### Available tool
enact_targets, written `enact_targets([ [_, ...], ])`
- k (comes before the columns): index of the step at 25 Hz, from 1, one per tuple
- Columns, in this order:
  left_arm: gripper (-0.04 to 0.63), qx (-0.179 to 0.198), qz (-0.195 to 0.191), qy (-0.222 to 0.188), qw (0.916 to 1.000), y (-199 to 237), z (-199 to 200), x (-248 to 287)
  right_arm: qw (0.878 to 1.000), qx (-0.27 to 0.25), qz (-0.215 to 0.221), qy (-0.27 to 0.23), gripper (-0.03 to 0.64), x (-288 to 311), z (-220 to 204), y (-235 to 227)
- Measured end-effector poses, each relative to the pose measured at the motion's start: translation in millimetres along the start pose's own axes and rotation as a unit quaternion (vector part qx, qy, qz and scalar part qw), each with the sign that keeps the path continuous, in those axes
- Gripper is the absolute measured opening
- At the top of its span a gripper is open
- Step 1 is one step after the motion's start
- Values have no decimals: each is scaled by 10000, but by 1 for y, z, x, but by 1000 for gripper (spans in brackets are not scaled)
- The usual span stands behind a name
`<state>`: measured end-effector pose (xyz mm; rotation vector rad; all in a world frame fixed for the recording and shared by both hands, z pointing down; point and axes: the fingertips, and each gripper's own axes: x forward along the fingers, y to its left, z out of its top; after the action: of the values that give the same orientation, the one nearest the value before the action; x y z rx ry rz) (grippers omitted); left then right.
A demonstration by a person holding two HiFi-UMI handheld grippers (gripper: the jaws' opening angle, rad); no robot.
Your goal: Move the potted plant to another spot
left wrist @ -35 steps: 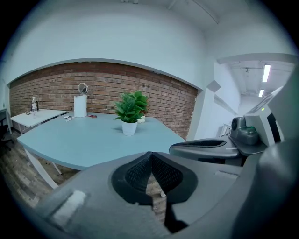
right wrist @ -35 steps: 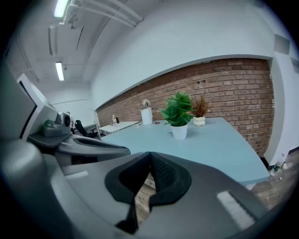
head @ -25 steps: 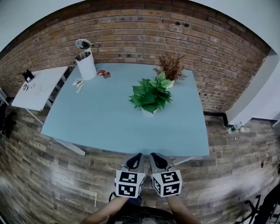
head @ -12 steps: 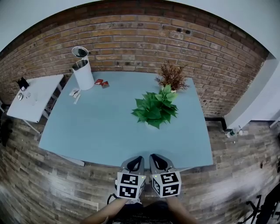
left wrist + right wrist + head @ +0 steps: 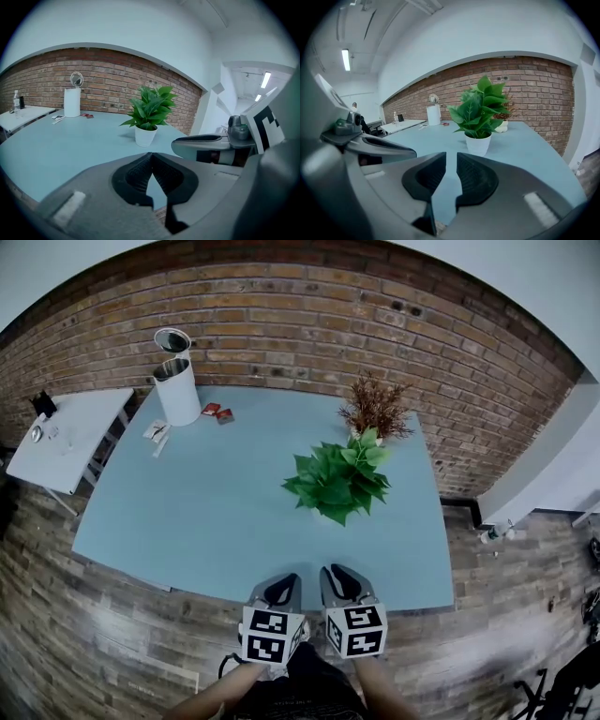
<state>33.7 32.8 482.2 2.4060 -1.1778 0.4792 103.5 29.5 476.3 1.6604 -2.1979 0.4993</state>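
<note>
The potted plant, green leaves in a white pot, stands upright on the right half of the pale blue table, just in front of a dried brown plant near the far right corner. The left gripper hovers at the near edge, clenched tip to tip on nothing; the right gripper hovers beside it, its jaws a narrow slit apart after just opening, empty. Both are well apart from the plant. A white cylindrical container stands near the far left corner.

Office: brick wall, table, strip light
</note>
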Motion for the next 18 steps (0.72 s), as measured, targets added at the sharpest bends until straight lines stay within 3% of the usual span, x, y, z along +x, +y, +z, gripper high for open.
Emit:
enact_targets([
  [7, -3, -12, 100, -19, 9999, 8, 16, 27, 9999, -111, -55, -55, 112, 28, 11, -30],
  [18, -2, -119, 357, 165, 9992, 28, 30, 74, 9999, -87, -33, 65, 285, 87, 19, -73],
])
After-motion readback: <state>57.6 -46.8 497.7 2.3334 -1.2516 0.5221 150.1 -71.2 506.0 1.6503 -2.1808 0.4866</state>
